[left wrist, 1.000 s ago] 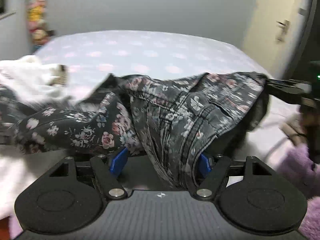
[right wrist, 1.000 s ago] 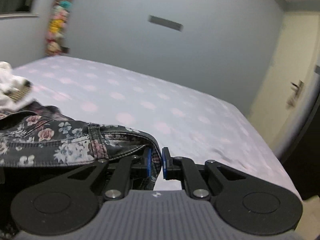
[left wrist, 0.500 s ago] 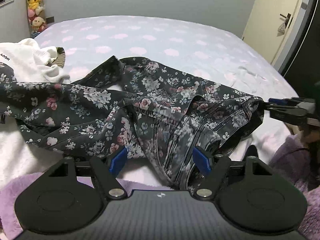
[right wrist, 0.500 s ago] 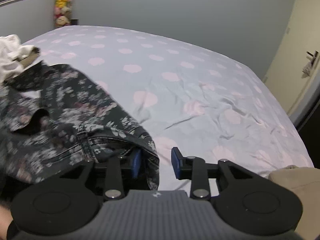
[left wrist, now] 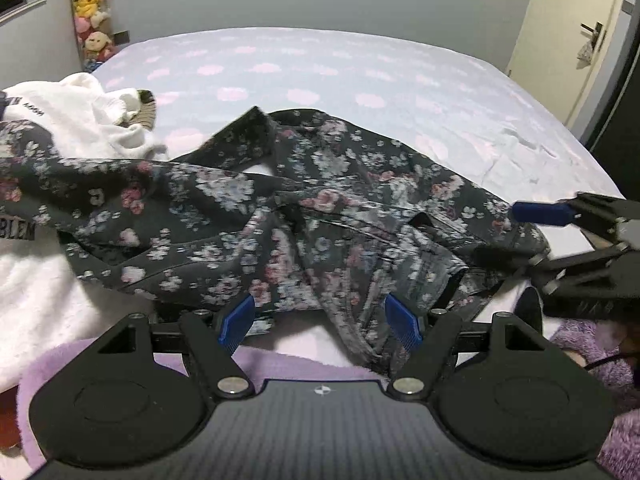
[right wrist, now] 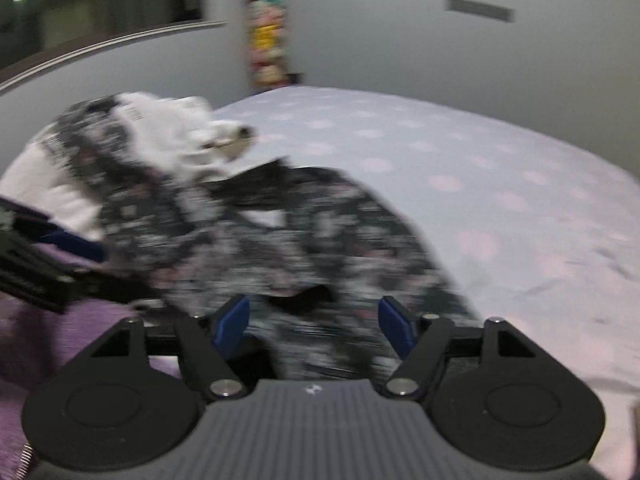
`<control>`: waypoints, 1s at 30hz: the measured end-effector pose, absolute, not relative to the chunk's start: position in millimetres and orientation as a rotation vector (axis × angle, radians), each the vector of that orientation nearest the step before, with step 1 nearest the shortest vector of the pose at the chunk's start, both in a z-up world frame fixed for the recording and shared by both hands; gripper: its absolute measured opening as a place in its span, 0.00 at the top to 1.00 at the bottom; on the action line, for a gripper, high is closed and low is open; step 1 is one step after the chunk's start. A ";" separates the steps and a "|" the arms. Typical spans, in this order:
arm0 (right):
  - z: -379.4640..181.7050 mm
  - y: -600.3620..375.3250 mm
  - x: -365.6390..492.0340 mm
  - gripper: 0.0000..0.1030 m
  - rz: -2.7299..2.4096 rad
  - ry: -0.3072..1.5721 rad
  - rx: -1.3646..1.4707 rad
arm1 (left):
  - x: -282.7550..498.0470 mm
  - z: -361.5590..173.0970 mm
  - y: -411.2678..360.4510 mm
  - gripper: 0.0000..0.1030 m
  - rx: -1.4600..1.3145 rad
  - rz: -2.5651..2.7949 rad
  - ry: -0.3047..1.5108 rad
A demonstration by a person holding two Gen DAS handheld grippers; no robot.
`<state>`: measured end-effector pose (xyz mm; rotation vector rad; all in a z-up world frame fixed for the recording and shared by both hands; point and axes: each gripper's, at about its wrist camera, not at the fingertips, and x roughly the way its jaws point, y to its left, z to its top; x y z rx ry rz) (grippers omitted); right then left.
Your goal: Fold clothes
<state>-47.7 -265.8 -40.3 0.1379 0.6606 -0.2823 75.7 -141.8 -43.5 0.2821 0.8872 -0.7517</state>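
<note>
Dark floral jeans (left wrist: 304,216) lie crumpled on the bed, their waist end toward me; they also show, blurred, in the right wrist view (right wrist: 304,248). My left gripper (left wrist: 320,322) is open, its blue pads either side of a hanging fold of the waist without pinching it. My right gripper (right wrist: 312,322) is open over the jeans' near edge; it also shows at the right of the left wrist view (left wrist: 560,236), at the jeans' right end.
A pile of white garments (left wrist: 92,120) lies at the left, partly under the jeans. The bed sheet (left wrist: 360,76) is lilac with pink spots. A purple fleece (left wrist: 280,364) lies along the near edge. Plush toys (left wrist: 92,8) hang at the back left; a door (left wrist: 572,32) stands right.
Both grippers have let go of the jeans and opened wide. The jeans dropped from being held up and stretched and now lie slack on the bed. The right wrist view swung left.
</note>
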 end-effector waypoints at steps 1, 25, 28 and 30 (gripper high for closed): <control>-44.3 -262.2 -37.3 0.27 -0.259 0.668 0.129 | 77.3 -42.6 -138.5 0.31 0.279 -0.740 0.887; 2.7 -359.5 -118.5 0.72 -0.752 0.644 0.150 | 120.1 -16.5 -72.3 0.31 0.431 -0.554 0.764; 13.8 -383.1 -147.1 0.72 -0.879 0.640 0.130 | 123.7 -13.3 -76.2 0.31 0.475 -0.557 0.740; 16.9 -399.0 -167.0 0.73 -0.958 0.643 0.139 | 125.1 -12.3 -81.2 0.31 0.500 -0.567 0.730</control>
